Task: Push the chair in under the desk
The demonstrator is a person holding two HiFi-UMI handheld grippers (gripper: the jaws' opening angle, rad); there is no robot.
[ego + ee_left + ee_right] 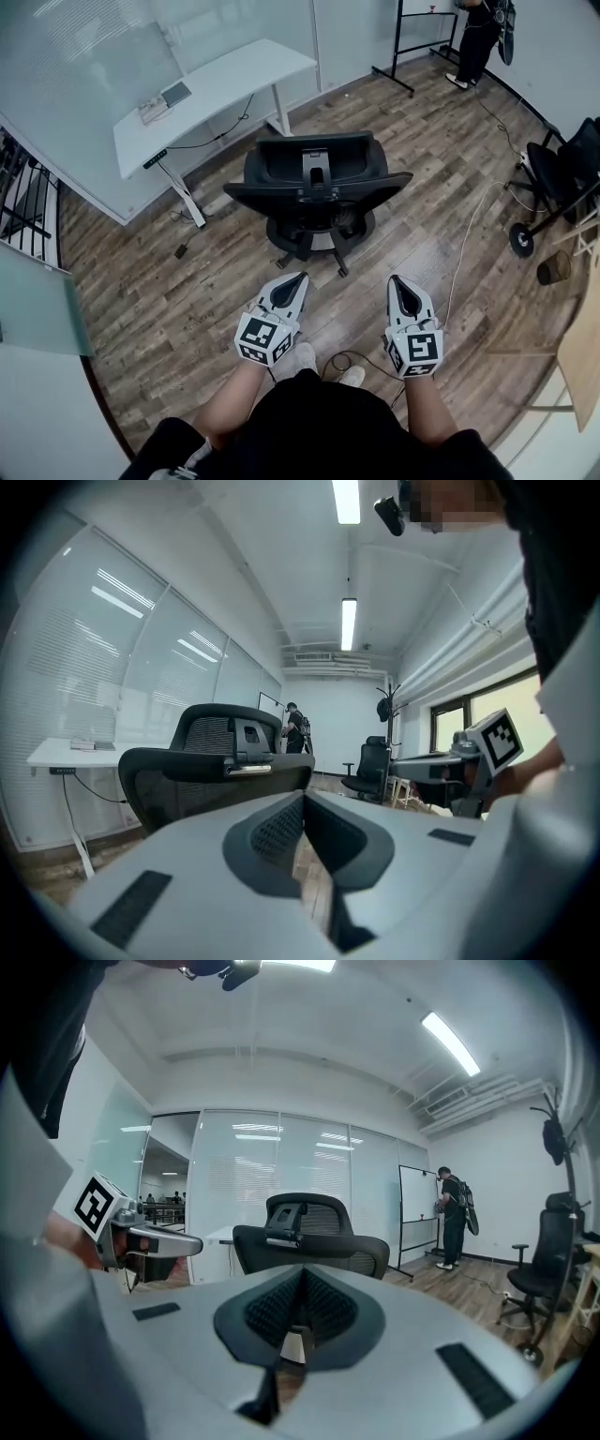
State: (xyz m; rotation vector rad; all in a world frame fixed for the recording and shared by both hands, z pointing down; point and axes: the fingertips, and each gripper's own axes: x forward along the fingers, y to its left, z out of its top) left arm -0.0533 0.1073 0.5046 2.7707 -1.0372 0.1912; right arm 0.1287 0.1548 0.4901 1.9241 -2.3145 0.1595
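A black mesh office chair (314,192) stands on the wooden floor with its back towards me, a little way out from the white desk (211,89) at the glass wall. My left gripper (298,277) and right gripper (395,280) are side by side in front of me, both shut and empty, short of the chair and not touching it. In the left gripper view the chair's backrest (216,752) rises just beyond the left gripper (303,801). The right gripper view shows the chair (309,1238) straight ahead past the right gripper (300,1277).
A second black chair (562,164) and a small dark bin (553,269) stand at the right. A white cable (464,244) trails over the floor. A whiteboard stand (412,56) and a person (478,37) are at the far back. A tablet and box (164,98) lie on the desk.
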